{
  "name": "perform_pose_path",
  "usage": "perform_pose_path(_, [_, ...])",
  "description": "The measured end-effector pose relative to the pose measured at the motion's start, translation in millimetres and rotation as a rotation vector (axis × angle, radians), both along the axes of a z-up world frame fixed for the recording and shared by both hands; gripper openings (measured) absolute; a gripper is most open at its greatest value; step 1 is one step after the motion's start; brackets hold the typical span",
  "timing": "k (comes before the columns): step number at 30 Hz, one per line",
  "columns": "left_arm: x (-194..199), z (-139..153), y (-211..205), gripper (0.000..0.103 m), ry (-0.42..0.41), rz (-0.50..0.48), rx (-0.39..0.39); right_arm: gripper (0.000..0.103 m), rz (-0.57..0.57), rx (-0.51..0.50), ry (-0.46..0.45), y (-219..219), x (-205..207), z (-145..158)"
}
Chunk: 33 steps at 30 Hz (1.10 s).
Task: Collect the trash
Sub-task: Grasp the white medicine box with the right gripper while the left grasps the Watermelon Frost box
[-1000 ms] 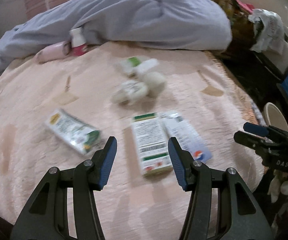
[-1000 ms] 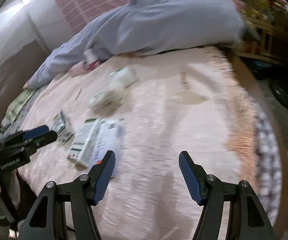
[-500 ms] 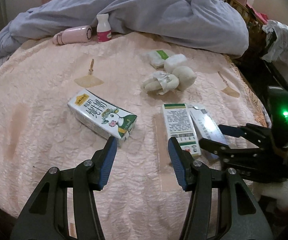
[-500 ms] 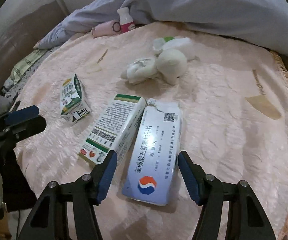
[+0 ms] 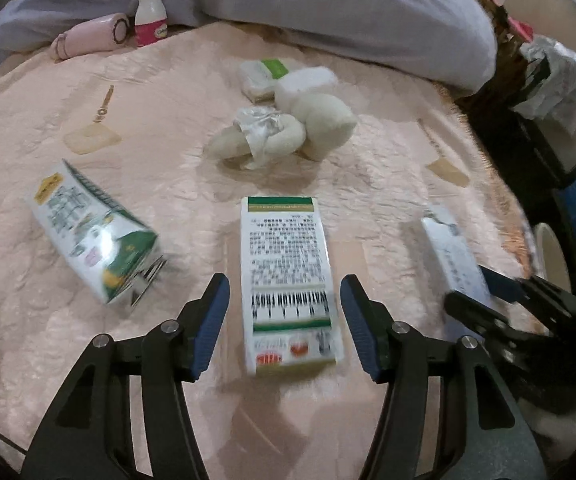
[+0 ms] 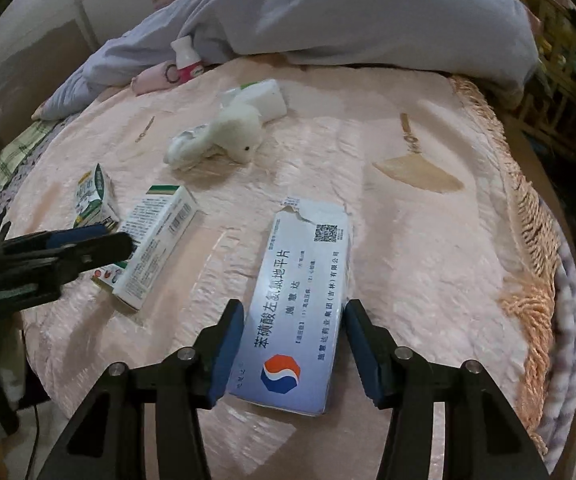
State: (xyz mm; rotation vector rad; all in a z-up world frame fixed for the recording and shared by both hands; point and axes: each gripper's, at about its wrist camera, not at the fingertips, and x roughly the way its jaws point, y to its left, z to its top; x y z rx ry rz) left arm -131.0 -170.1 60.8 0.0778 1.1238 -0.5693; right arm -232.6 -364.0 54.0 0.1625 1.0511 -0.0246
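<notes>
On the pink bedspread (image 5: 168,128) lies a white and green medicine box (image 5: 288,272). My left gripper (image 5: 284,284) straddles its near half, jaws opening, with a gap on each side. A white and blue medicine box (image 6: 303,304) lies flat between the fingers of my right gripper (image 6: 294,306). Those jaws are closing and the pads stand just at the box's long sides. A milk carton (image 5: 92,236) lies on its side left of the green box. Each wrist view catches the other gripper, the left gripper (image 6: 88,244) and the right gripper (image 5: 471,290).
Crumpled tissue and wrappers (image 5: 280,132) and a tissue pack (image 5: 264,76) lie mid-bed. A small pink-labelled bottle (image 5: 150,16) and a pink roll (image 5: 88,36) sit against the grey-blue quilt (image 5: 327,8) at the back. The fringed bed edge (image 6: 527,240) runs along the right.
Both grippers have dropped closer to the bedspread. The green box now sits between the left fingers, the blue box fills the narrower right jaws, and the two boxes lie apart.
</notes>
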Motion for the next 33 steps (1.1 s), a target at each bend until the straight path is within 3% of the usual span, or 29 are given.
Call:
perform_pose_path(6, [6.9,-14.5,-11.3,0.051,0.009,0.002,0.018,0.050,0.000,0.003,-0.039,0.5,2.3,-3.4])
perform_pose_path(16, [-21.9,23.1,-25.7,0.051,-0.069,-0.067,-0.042,0.049,-0.031,0.014,-0.126,-13.6,-30.9,27.1])
perform_pose_path(17, [-25.3,26.6,-29.1,0.051,-0.076,-0.078,-0.045,0.043,-0.041,0.016,-0.131,-17.8,-35.8,30.3])
perform_pose_path(18, [-28.2,29.3,-32.2,0.051,-0.083,-0.086,-0.046,0.030,-0.047,0.021,-0.130,-21.7,-39.8,32.1])
perform_pose_path(23, [-40.8,34.9,-46.8,0.051,-0.107,-0.115,-0.045,0.030,-0.062,0.032,-0.066,-33.4,-50.4,23.1])
perform_pose_path(25, [-42.6,33.7,-46.2,0.051,-0.106,-0.113,-0.041,0.032,-0.065,0.055,-0.068,-36.2,-52.5,20.9])
perform_pose_path(28, [-42.0,31.6,-41.2,0.051,-0.110,-0.105,-0.024,0.051,-0.067,0.107,-0.087,-36.2,-53.5,23.3])
perform_pose_path(33, [-32.8,26.8,-24.7,0.051,-0.111,-0.069,-0.003,0.051,0.019,0.056,-0.067,-11.7,-39.3,23.6])
